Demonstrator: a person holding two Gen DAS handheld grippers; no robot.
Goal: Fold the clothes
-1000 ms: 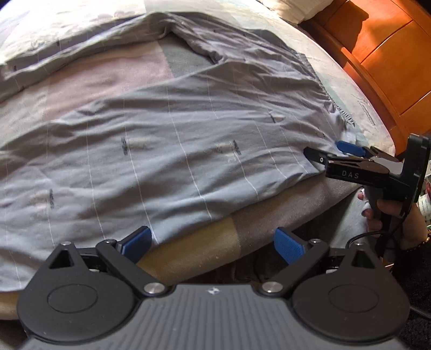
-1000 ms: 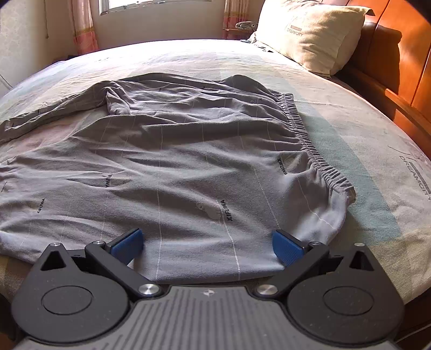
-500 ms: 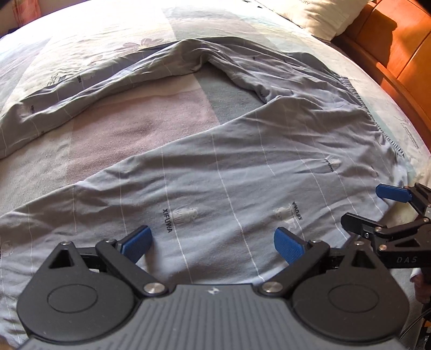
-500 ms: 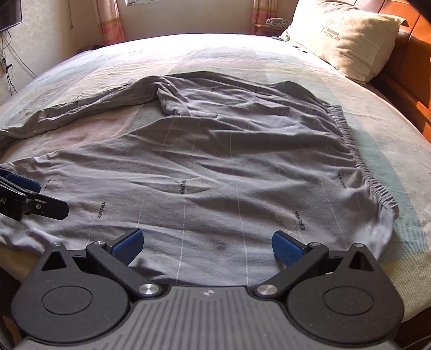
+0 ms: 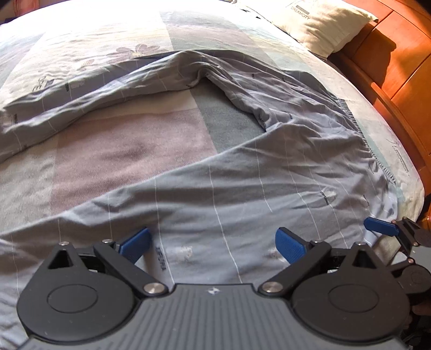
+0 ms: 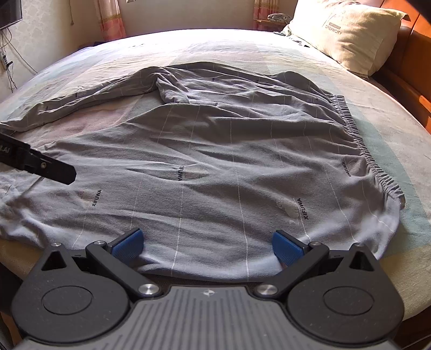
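Grey pyjama trousers (image 6: 229, 161) with thin white stripes lie spread on the bed, legs splayed apart, elastic waistband (image 6: 361, 145) to the right. My left gripper (image 5: 212, 242) hovers open over the near leg (image 5: 215, 204), blue pads wide apart with nothing between them. My right gripper (image 6: 207, 243) stands open above the near edge of the seat area, close to the bed's front edge. In the right wrist view one finger of the left gripper (image 6: 51, 168) reaches in from the left above the fabric. In the left wrist view the right gripper's blue pad (image 5: 379, 226) shows at the right edge.
The bed (image 6: 390, 129) carries a patchwork cover. A cream pillow (image 6: 350, 32) lies at the far right by the orange wooden headboard (image 5: 398, 62). Curtains (image 6: 110, 18) and a wall stand beyond the bed. Bare cover (image 5: 129, 145) shows between the two trouser legs.
Both grippers have risen and shifted left along the trousers, so more of the far bed shows. The left gripper has come in over the near leg. Both stayed open.
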